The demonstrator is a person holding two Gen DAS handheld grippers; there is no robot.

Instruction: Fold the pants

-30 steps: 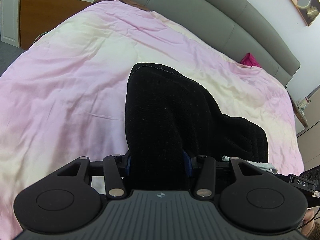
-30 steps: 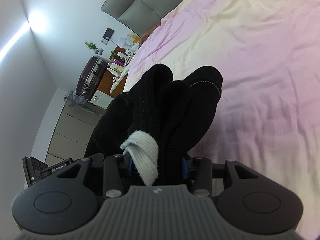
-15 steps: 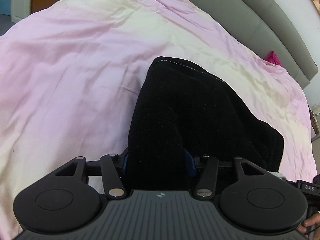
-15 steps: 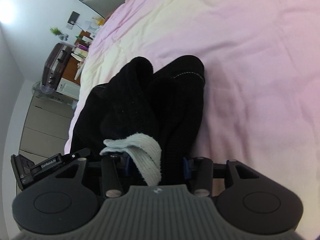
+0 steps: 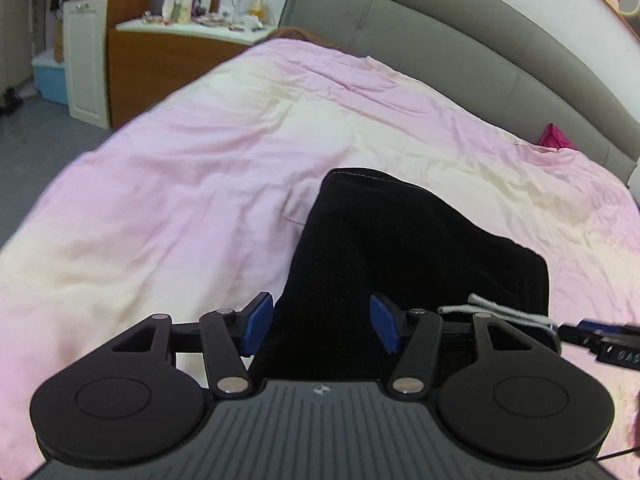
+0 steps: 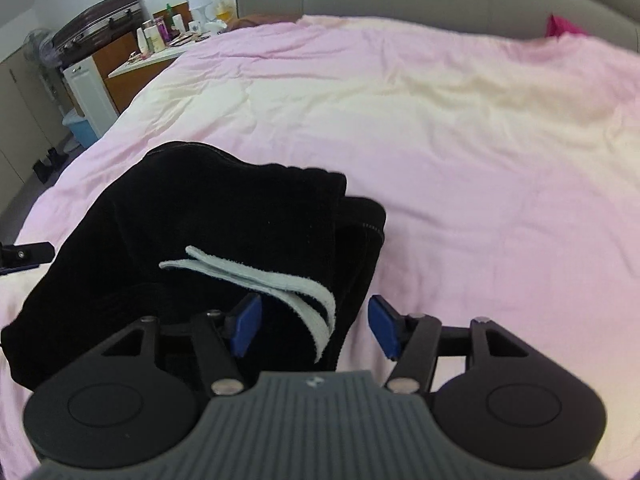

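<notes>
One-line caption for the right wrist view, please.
Right gripper open over black pants lying folded on the pink duvet, white drawstring draped on top.

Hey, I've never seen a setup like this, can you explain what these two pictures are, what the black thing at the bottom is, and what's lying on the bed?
Each picture comes from a fisheye camera on a tool that a person holds, one per hand. The black shape at the bottom is that tool. The left hand-held gripper and the right hand-held gripper each have two blue-padded fingers, and both are open, holding nothing. Black pants, bunched into a rough fold, lie on a pink bedspread, with a white drawstring on top. Behind is a grey headboard.
</notes>
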